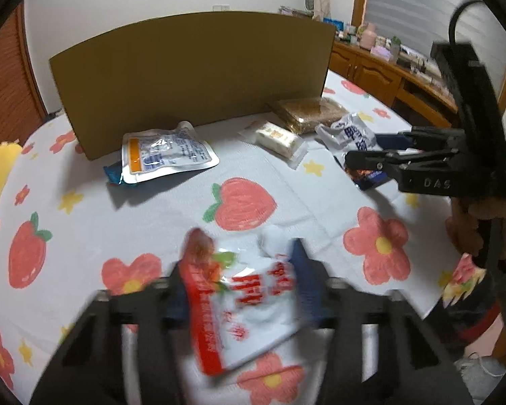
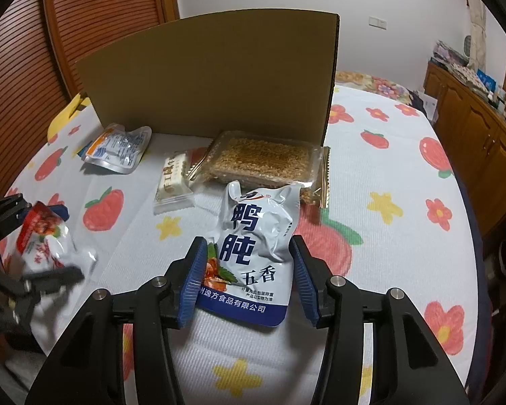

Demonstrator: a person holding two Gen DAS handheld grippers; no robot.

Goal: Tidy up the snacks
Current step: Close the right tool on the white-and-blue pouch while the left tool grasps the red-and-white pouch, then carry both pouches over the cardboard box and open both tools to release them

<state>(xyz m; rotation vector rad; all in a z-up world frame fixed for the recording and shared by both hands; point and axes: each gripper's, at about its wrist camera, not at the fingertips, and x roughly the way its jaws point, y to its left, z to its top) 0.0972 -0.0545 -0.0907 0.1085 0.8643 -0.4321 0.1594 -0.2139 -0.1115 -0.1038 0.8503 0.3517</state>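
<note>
Early on — left gripper [image 1: 243,290] fingers pinch a red-and-white foil snack pouch [image 1: 243,307] above the bed, right gripper [image 2: 249,283] fingers part-open around, apparently not clamping, a blue-and-white pouch [image 2: 253,253] — other packs scattered w/ the cardboard box [image 2: 212,77].

The left claw [image 1: 243,290] angles downward, its blue pads closed against both sides of a red-and-white packet [image 1: 239,307]. The right claw [image 2: 249,280] also tilts down, pads [image 2: 194,280] flanking a blue-and-white pouch [image 2: 256,253]; whether they press it is unclear.
</note>
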